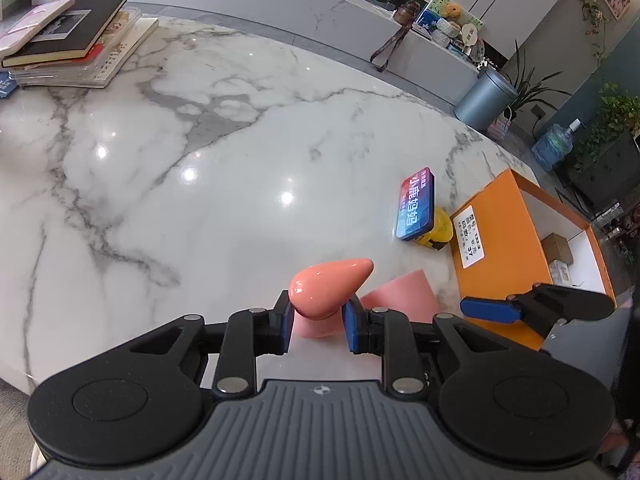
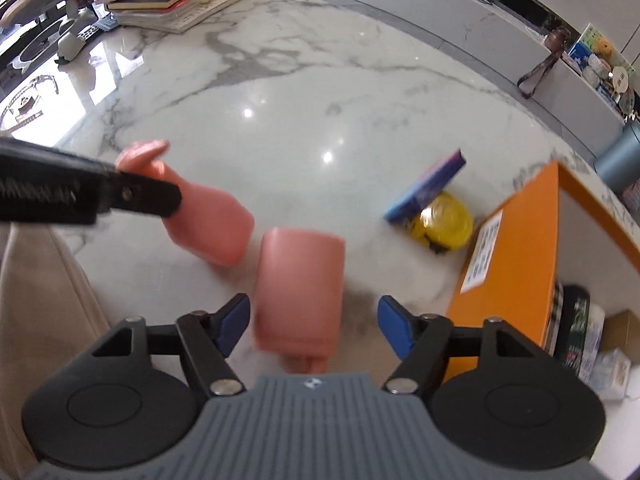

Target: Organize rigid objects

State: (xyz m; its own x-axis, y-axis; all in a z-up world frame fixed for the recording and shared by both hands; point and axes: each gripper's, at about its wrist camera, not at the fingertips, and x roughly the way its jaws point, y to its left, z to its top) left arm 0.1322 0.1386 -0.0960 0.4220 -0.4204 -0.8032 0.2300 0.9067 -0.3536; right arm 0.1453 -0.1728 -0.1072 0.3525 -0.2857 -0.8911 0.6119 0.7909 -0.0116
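My left gripper (image 1: 319, 317) is shut on the neck of a pink bottle (image 1: 330, 286), just under its teardrop-shaped cap. In the right wrist view that same pink bottle (image 2: 212, 228) hangs tilted from a left gripper finger (image 2: 140, 196). A second pink bottle (image 2: 300, 288), blurred, sits between the jaws of my right gripper (image 2: 316, 320) with its neck end toward the camera. The right gripper's blue pads stand apart from its sides, so this gripper is open. One right gripper finger (image 1: 492, 310) shows beside the orange box.
An open orange box (image 1: 504, 248) (image 2: 508, 256) with several small items inside stands at the right on the marble table (image 1: 200, 140). A blue tin (image 2: 428, 188) leans on a yellow toy (image 2: 444, 220). A stack of books (image 1: 68, 40) lies at the far left.
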